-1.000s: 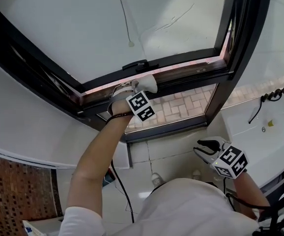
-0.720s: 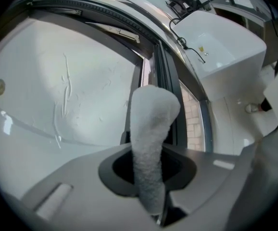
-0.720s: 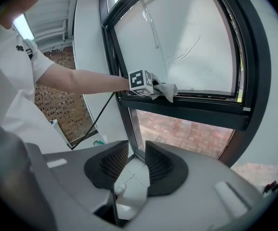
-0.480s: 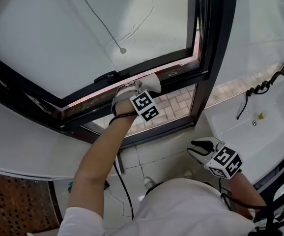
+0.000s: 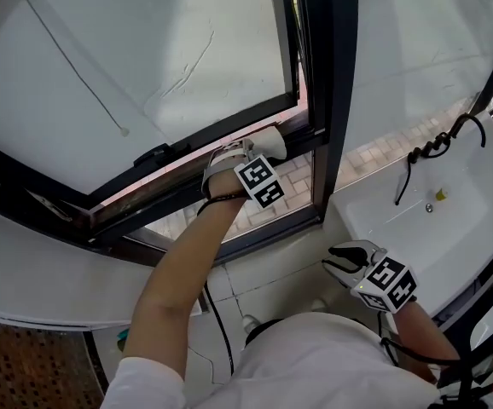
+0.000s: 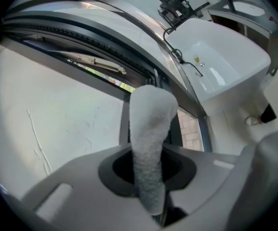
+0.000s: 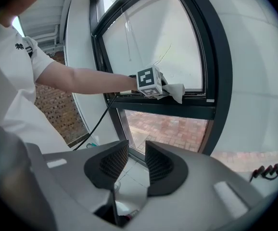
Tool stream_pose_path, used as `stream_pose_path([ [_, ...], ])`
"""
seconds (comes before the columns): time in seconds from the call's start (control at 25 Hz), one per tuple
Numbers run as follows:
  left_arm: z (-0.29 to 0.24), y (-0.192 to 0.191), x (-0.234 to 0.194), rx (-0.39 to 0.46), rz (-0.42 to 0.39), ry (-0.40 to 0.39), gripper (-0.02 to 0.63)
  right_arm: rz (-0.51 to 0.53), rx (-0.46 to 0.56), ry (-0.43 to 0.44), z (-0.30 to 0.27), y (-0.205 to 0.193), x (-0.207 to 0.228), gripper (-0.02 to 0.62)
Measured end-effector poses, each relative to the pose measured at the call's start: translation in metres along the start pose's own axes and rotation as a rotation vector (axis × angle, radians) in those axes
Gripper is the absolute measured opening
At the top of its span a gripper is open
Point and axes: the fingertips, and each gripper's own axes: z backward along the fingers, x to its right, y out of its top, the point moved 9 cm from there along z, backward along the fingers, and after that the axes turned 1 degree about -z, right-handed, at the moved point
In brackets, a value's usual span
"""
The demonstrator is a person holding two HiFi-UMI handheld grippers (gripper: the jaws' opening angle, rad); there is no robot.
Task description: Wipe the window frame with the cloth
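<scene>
Tiled room, white sink (image 5: pixel 477 186) at right. Dark window frame (image 5: pixel 319 100) around white pane. Left gripper (image 5: pixel 255 147) at frame's lower crossbar, close to right upright; jaws clamped on white cloth (image 6: pixel 148 134), cloth's free end lying on crossbar. Right gripper (image 7: pixel 136 165) low beside person's torso, well apart from frame; jaws parted, nothing between them.

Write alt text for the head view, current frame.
A person's left tongs, shut on a white cloth, hold it against the dark window frame where the horizontal bar meets the right upright. The right tongs hang open and empty at lower right, beside a white sink.
</scene>
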Motion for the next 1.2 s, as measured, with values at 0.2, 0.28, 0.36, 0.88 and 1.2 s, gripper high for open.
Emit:
stream_pose_path([
  [0.2, -0.01, 0.033, 0.003, 0.018, -0.023, -0.008, 0.092, -0.028, 0.004, -0.027, 0.017, -0.014, 0.014, 0.11],
  [0.28, -0.013, 0.045, 0.003, 0.024, -0.03, -0.009, 0.092, -0.038, 0.007, -0.034, 0.022, -0.018, 0.02, 0.11],
  [0.36, -0.015, 0.057, 0.003, 0.032, -0.04, -0.011, 0.092, -0.045, 0.011, -0.038, 0.025, -0.021, 0.025, 0.11],
  [0.88, -0.024, 0.1, 0.007, 0.018, -0.127, -0.034, 0.092, -0.078, 0.033, -0.035, 0.039, -0.035, 0.043, 0.11],
  [1.2, -0.011, 0.102, 0.025, 0.029, -0.183, -0.054, 0.092, -0.071, 0.047, -0.024, 0.04, -0.036, 0.048, 0.11],
])
